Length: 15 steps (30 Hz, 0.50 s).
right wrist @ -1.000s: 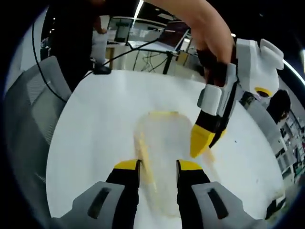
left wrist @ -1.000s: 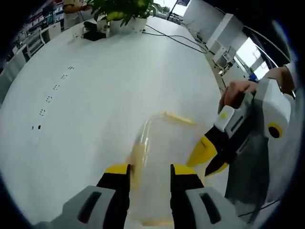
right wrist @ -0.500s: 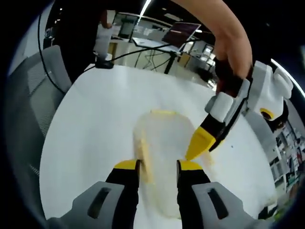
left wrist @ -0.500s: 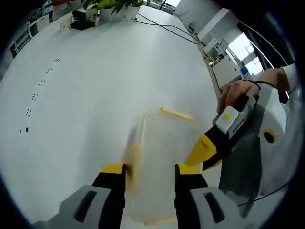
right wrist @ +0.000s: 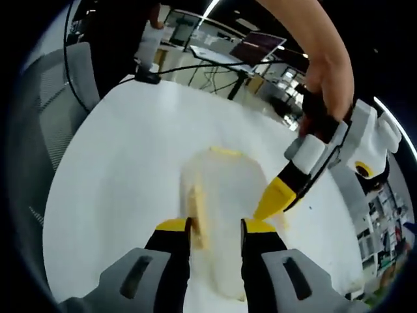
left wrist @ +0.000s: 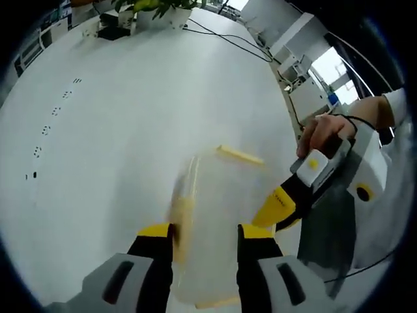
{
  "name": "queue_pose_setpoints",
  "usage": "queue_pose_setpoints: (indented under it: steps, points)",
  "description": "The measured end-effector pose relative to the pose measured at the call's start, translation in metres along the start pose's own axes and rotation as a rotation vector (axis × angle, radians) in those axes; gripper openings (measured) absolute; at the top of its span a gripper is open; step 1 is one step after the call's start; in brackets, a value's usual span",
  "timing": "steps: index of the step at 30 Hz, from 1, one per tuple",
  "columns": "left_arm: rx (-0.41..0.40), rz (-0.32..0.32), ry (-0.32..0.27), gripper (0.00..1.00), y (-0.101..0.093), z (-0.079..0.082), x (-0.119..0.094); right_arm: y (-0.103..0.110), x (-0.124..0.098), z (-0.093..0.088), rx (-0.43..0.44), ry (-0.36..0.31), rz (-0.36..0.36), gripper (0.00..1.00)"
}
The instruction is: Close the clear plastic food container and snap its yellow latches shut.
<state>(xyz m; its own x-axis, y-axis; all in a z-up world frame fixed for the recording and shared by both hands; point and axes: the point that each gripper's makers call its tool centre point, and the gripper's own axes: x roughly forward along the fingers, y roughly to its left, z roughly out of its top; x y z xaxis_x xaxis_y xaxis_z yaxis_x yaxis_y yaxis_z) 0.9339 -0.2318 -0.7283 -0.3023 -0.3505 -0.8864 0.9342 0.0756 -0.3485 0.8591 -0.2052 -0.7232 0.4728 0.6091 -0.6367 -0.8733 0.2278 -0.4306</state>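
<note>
I see both jaws parted: my left hand-held gripper [left wrist: 199,233] and right hand-held gripper [right wrist: 214,225] straddle the clear food container [right wrist: 225,202] on the white tabletop [left wrist: 130,117], gripping nothing.

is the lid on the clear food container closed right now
Looks closed, though blur leaves it uncertain: the lid lies flat on the container with no visible gap. Whether the yellow latches are snapped, I cannot tell.

No text, label or number can be read anywhere.
</note>
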Motion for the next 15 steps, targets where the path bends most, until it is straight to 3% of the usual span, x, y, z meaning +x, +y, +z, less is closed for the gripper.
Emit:
queue_pose_setpoints:
  steps: [11,13,14,15]
  points:
    - [-0.010,0.003,0.032,0.30,-0.001,0.000,0.000,-0.001,0.000,0.000,0.003,0.002,-0.013,0.25]
    - [-0.015,-0.002,0.031,0.30,-0.003,0.000,0.001,-0.006,-0.001,-0.004,-0.004,0.029,-0.053,0.23]
    - [-0.060,-0.054,0.027,0.29,-0.013,-0.002,0.005,0.007,0.000,-0.009,-0.041,0.021,-0.003,0.23]
    - [-0.030,-0.024,0.030,0.29,-0.005,-0.002,0.003,0.007,-0.001,-0.004,-0.038,0.018,-0.013,0.23]
